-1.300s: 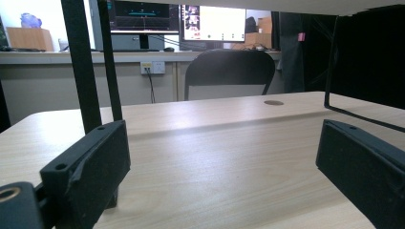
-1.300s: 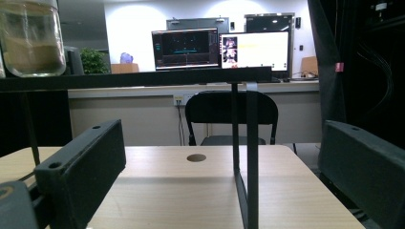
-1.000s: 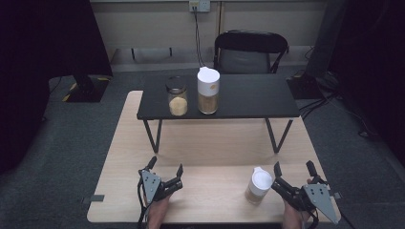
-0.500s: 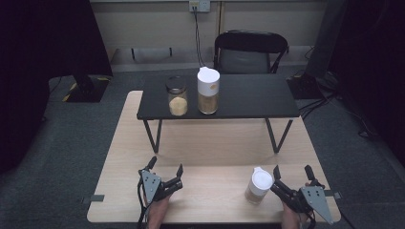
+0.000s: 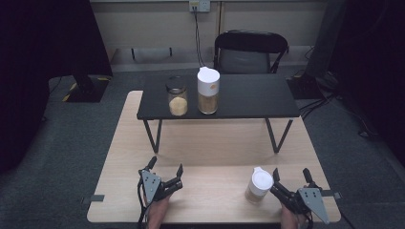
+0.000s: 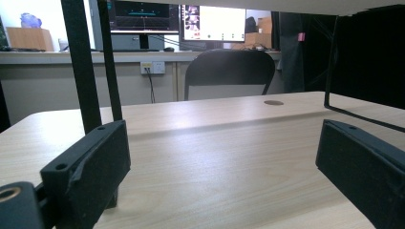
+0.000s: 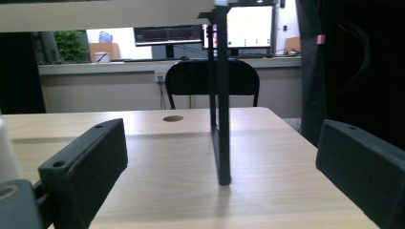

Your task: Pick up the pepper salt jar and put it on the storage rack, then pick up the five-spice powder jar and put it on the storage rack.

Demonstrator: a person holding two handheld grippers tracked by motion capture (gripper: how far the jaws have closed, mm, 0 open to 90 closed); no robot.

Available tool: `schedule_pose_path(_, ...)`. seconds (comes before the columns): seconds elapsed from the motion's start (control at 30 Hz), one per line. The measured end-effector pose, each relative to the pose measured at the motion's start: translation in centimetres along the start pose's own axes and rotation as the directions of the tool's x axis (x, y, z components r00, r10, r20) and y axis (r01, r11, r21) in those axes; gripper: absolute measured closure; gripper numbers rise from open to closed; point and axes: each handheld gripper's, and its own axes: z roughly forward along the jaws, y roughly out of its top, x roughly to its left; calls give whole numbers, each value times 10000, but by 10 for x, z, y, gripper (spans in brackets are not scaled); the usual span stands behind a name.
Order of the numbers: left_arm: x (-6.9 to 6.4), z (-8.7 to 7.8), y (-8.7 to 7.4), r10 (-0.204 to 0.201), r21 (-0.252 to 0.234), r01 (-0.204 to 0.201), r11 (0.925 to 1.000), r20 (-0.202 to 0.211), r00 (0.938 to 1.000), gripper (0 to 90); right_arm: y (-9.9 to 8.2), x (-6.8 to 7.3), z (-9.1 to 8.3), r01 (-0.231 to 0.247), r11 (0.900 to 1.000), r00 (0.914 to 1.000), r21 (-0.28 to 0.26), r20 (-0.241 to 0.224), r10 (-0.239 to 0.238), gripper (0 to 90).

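A small jar (image 5: 258, 186) with a white lid stands upright near the front right corner of the wooden table (image 5: 215, 143), holding a tan filling; what the filling is cannot be told. The right gripper (image 5: 289, 178) rests on the table just beside the jar, toward the right edge, with its jaws spread and only bare wood between them; the jar is outside them. The left gripper (image 5: 165, 167) lies near the front edge, left of the middle, well apart from the jar, its jaws likewise spread over bare wood. Along the back half of the table stands a low black shelf (image 5: 248, 98). On its left part sit a glass jar (image 5: 176, 101), about half full of pale grain, and just beside it a taller canister (image 5: 208, 90) with a white lid and brownish contents.
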Motion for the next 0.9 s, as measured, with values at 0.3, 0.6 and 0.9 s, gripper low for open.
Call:
schedule_pose_path(0.3, 0, 0, 0, -6, -8, 6, 10000, -5, 10000, 41, -8, -6, 1, -56, 9999, 9999, 107, 118, 55, 24)
schedule_pose_path(0.6, 0, 0, 0, -2, -6, 2, 10000, 11, 10000, 53, -8, -6, 1, -61, 9999, 9997, 103, 241, 59, 24)
schedule_pose_path(0.9, 0, 0, 0, -7, -11, 7, 10000, 4, 10000, 38, 0, -9, -2, -355, 9994, 9992, -12, 163, 356, 19)
